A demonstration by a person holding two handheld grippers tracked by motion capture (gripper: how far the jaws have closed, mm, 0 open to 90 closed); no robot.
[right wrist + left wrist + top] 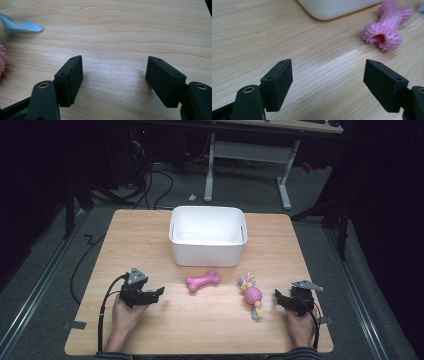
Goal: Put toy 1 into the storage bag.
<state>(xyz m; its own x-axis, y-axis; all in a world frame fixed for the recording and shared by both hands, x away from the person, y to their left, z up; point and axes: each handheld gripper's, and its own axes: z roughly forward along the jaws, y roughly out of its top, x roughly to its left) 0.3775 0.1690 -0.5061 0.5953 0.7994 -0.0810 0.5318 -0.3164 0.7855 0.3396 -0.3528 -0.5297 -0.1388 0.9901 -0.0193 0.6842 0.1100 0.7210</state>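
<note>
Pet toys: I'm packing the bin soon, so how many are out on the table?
2. A pink bone toy lies just in front of the white bin; a pink rope toy lies to its right, near the right gripper.

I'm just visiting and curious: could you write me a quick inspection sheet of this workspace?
Surface: wooden table, bare between the things.
Job's things: pink bone toy and pink rope toy lie apart in front of the white bin; no contents seen in the bin.
Clutter: nothing seen.
Grippers: left gripper and right gripper low at the near edge, both open, holding nothing.
Cables: one black cable trails from each gripper.
Surroundings: dark room, desk frame and floor cables behind.
</note>
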